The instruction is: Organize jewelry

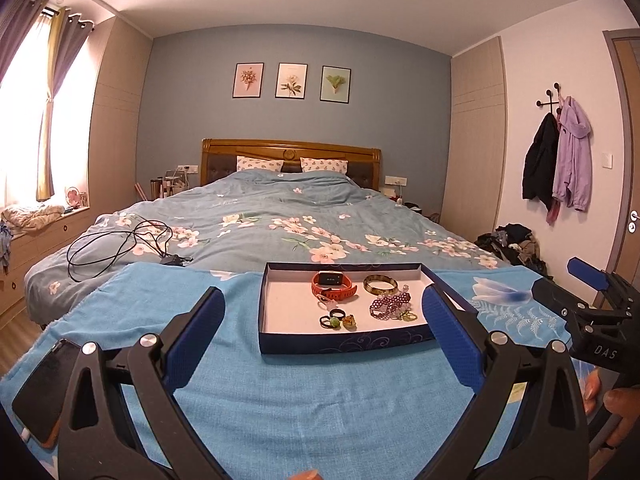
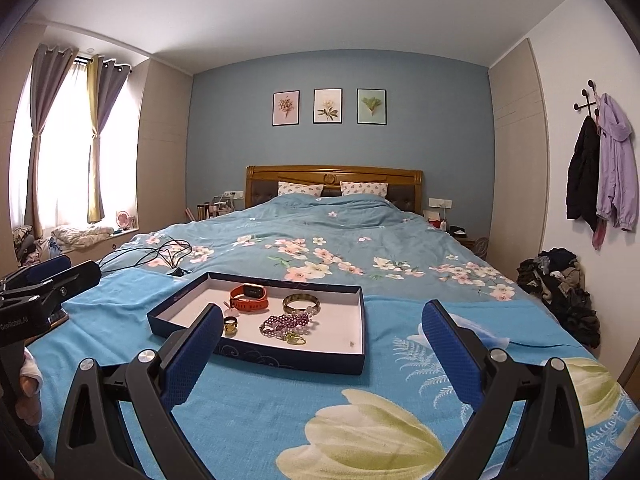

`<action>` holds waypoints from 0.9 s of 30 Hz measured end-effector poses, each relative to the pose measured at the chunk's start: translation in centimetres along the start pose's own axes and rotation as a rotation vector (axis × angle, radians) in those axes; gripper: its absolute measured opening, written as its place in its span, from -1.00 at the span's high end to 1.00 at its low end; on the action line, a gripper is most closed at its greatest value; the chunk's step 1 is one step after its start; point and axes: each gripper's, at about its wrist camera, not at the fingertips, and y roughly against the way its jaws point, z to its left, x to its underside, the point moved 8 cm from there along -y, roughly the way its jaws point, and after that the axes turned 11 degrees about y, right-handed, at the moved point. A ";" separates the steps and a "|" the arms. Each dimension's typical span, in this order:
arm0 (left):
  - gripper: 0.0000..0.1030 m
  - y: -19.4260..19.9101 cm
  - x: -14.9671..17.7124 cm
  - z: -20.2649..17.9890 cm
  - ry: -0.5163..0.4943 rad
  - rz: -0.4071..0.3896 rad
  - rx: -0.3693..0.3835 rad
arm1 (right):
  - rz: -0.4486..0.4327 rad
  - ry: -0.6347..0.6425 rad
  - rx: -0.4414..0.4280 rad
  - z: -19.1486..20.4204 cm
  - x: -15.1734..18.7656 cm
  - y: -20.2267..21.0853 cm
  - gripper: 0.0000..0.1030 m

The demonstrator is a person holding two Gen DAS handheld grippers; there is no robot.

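On the blue floral cloth [image 1: 280, 400] spread over the foot of the bed [image 1: 280, 208], I have both grippers hovering with nothing in them. My left gripper [image 1: 323, 334] has its jaws spread wide, released, framing the near edge of the jewelry tray [image 1: 344, 343]. My right gripper [image 2: 323, 350] is likewise spread apart and holding nothing, sitting just to the right of the tray; from the left camera I can see it off to the side, apart from the tray.

The tray is a shallow dark blue box lid with a white inside, lying flat on the cloth. All the jewelry I can see lies inside it. An orange smartwatch [image 1: 333, 285] rests toward the far side, and a yellowish-brown bangle [image 1: 380, 285] lies just beside it on the right. Nearer to me, a purple beaded bracelet [image 1: 390, 303] is heaped below the bangle, with a small green ring [image 1: 409, 316] touching its near edge. Several rings [image 1: 338, 319] cluster at the near middle of the tray; their details are too small to tell.

A phone [image 1: 44, 392] lies on the cloth at my far left, and a black cable [image 1: 116, 246] is looped on the floral duvet beyond.
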 end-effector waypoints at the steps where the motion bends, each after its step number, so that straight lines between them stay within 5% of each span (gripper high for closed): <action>1: -0.89 0.1 0.1 0.0 0.003 0.000 0.000 | -0.001 -0.002 -0.002 0.0 -0.1 0.1 -0.86; 27: -0.89 0.5 0.1 -0.2 -0.002 -0.008 -0.008 | -0.017 -0.018 0.002 0.1 -0.3 0.8 -0.86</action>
